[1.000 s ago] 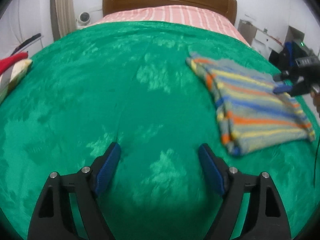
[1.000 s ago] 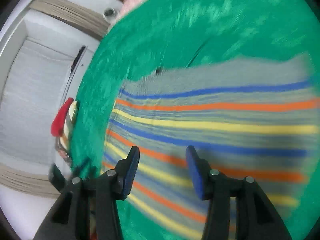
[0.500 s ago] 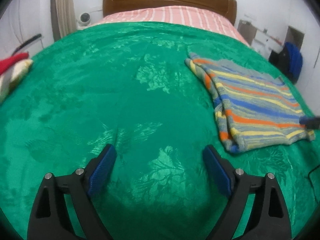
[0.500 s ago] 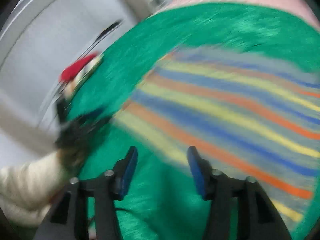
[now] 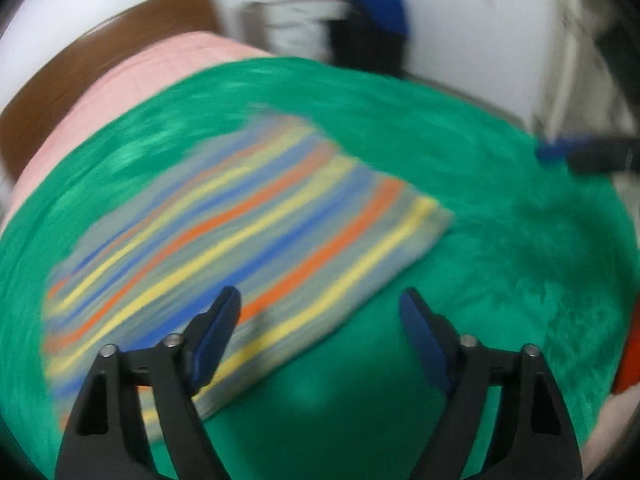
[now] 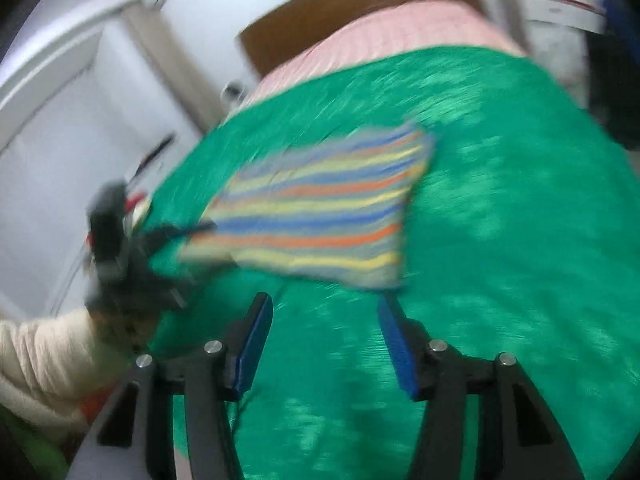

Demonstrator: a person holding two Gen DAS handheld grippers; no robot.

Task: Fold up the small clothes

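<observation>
Green bedspread (image 5: pixel 500 240), blurred striped folded garment (image 5: pixel 240 220), left gripper (image 5: pixel 320 312) wide, narrowing, empty, right gripper (image 6: pixel 324 316) part-open, empty

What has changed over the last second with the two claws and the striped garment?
The left claw has swung across from bare green bedspread to hang over the near edge of the folded striped garment; its jaws have just been closing slightly, gripping nothing. The right claw has pulled back off the garment, opening slightly, empty. The garment stays folded on the bedspread.
</observation>
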